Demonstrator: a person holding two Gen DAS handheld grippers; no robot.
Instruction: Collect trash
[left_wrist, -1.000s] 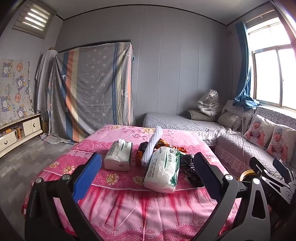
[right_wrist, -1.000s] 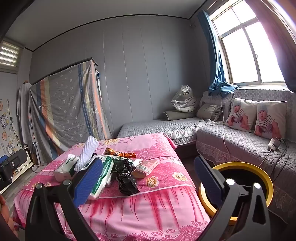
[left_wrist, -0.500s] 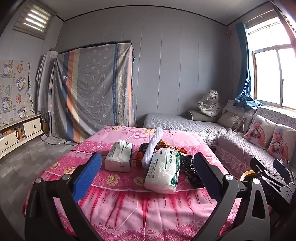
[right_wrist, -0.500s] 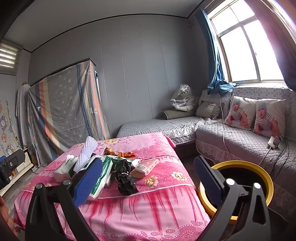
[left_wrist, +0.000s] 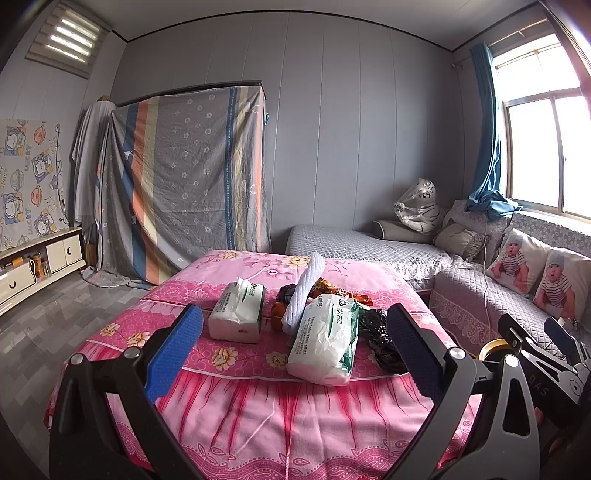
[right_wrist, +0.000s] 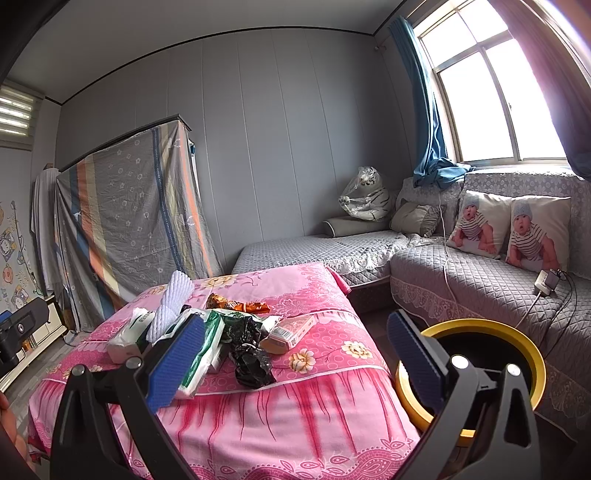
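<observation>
A pink floral cloth covers a table (left_wrist: 258, 413) (right_wrist: 325, 406) holding a pile of items: a crumpled black plastic bag (right_wrist: 249, 354) (left_wrist: 380, 347), an orange snack wrapper (right_wrist: 236, 305) (left_wrist: 332, 288), a small flat carton (right_wrist: 291, 330), two tissue packs (left_wrist: 238, 312) (left_wrist: 327, 339) and a white rolled cloth (left_wrist: 304, 291) (right_wrist: 170, 304). A yellow-rimmed black bin (right_wrist: 517, 354) stands to the right of the table. My left gripper (left_wrist: 291, 354) and right gripper (right_wrist: 295, 358) both hang open and empty in front of the table's near edge.
A grey quilted sofa (right_wrist: 480, 280) with baby-print cushions runs along the right wall under the window. A cloth-draped wardrobe (left_wrist: 184, 177) stands at the back left, and a low white cabinet (left_wrist: 33, 266) lines the left wall. Grey tiled floor lies left of the table.
Both views have shifted only slightly; the table and its pile sit a touch closer and further right in frame. Both grippers stay open and empty.
</observation>
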